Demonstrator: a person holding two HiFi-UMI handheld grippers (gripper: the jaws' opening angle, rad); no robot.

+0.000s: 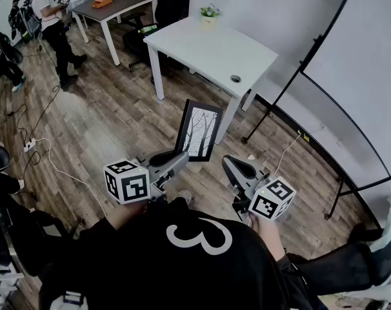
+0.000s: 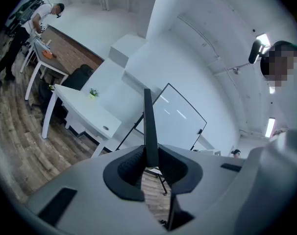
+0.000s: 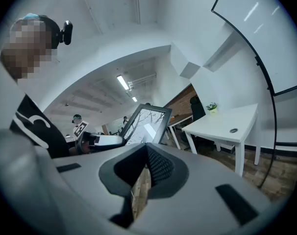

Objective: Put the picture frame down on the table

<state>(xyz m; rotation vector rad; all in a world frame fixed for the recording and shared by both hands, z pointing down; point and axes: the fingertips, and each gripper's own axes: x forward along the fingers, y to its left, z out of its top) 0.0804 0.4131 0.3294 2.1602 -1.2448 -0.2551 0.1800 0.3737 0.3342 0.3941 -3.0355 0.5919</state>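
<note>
Now clamped by its edge between the left gripper's [image 1: 180, 158] closed jaws: frame [image 1: 200, 130], upright in the air, short of the table [image 1: 215, 50] and clear of it. Lower left corner hidden behind those jaws. Farther from the table, right gripper [image 1: 232, 165], jaws slightly apart, empty.

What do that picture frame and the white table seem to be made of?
Picture frame: thin matte black border, perhaps plastic or painted wood; its pane shows glare, so glass or acrylic. Table: smooth, even white top, likely laminate or painted board.
</note>
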